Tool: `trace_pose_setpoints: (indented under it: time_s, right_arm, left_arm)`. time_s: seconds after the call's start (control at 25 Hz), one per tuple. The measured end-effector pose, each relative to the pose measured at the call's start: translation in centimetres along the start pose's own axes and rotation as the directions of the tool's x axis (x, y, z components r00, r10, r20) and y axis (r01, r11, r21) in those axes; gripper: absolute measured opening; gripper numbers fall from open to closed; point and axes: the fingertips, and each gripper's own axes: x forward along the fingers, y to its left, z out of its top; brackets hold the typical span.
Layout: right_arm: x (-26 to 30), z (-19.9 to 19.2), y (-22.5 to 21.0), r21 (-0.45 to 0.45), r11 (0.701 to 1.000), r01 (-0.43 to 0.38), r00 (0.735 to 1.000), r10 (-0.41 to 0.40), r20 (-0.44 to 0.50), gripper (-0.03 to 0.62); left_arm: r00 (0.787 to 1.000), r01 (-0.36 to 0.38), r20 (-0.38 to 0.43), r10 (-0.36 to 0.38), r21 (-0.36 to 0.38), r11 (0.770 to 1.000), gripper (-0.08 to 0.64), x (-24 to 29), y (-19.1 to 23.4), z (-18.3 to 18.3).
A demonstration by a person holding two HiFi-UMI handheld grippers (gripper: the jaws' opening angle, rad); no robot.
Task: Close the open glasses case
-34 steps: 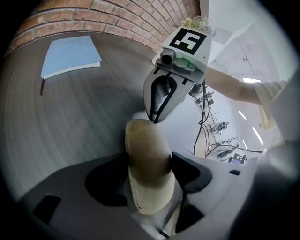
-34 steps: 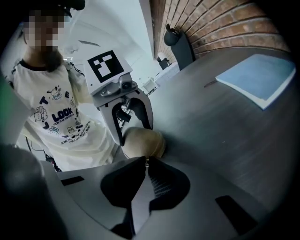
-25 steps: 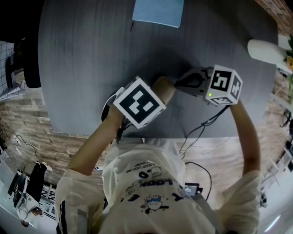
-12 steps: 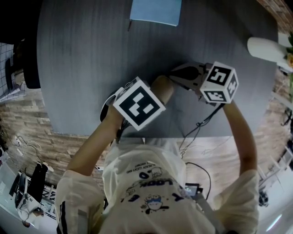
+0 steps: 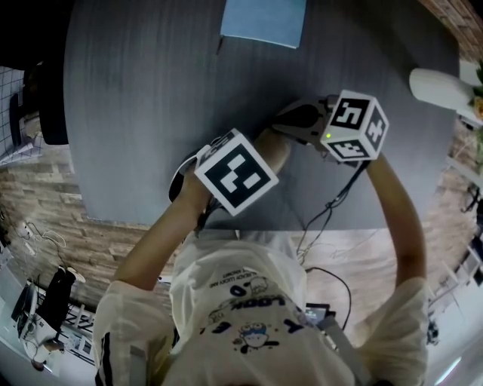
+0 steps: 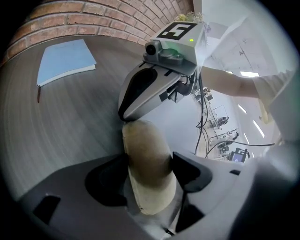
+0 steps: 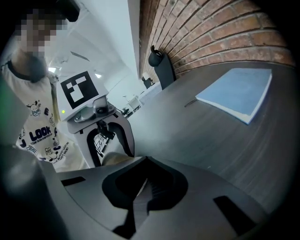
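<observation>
Mid-close, we had the left gripper (image 6: 151,173) clamped on the glasses case (image 6: 143,143), right gripper (image 7: 140,186) pinched together and empty by its far end — next we'd guess a firm lid press

head: we look steeply down on the table (image 5: 136,98), notebook (image 5: 263,21) at 12 o'clock | left gripper view: we sit low and close, right gripper (image 6: 123,112) at 12 | right gripper view: left gripper (image 7: 110,154) at 9 | shared: notebook
</observation>
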Motion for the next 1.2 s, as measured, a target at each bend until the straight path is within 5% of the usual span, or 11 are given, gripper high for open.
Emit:
trace_pose_setpoints:
  time_s: [0.48,0.6,0.76,0.92,1.04,1.12,1.2]
  right_arm:
    - [0.7,0.2,0.2,-0.114,0.988,-0.106,0.976,0.082,-0.204,0.002]
    - [0.2,0.4,0.4,-0.133,0.99,-0.057,0.987,0.036,-0.157,0.008]
    - [-1.0,0.4,0.3,-0.123,0.992,0.036,0.995,-0.047,-0.091,0.153]
    - [-3.7,0.8,0.0,-0.038,0.981,0.189,0.981,-0.187,0.047,0.153]
    - [-6.6,2.2,-0.1,0.073,0.931,0.358,0.906,-0.365,0.216,0.111]
    - [-8.5,3.1,0.3,0.166,0.865,0.473,0.808,-0.501,0.31,0.015]
    - [-10.0,3.8,1.4,0.226,0.793,0.566,0.707,-0.607,0.362,0.01]
  left_arm:
    - [1.0,0.013,-0.008,-0.013,-0.011,1.0,0.295,-0.2,-0.1,-0.3]
    - [0.999,0.01,0.044,-0.01,0.011,1.0,0.3,-0.2,-0.4,0.0]
    - [0.994,-0.026,0.108,0.023,0.021,0.999,0.304,-0.4,-0.2,-0.5]
    - [0.971,0.007,0.239,0.006,-0.054,0.999,0.304,-2.2,0.3,-0.4]
    - [0.924,0.011,0.381,0.038,-0.124,0.992,0.302,-5.2,1.0,-0.2]
    - [0.884,-0.031,0.457,0.097,-0.151,0.988,0.301,-7.4,1.6,-0.2]
    - [0.825,-0.08,0.539,0.169,-0.184,0.98,0.289,-9.7,2.0,0.0]
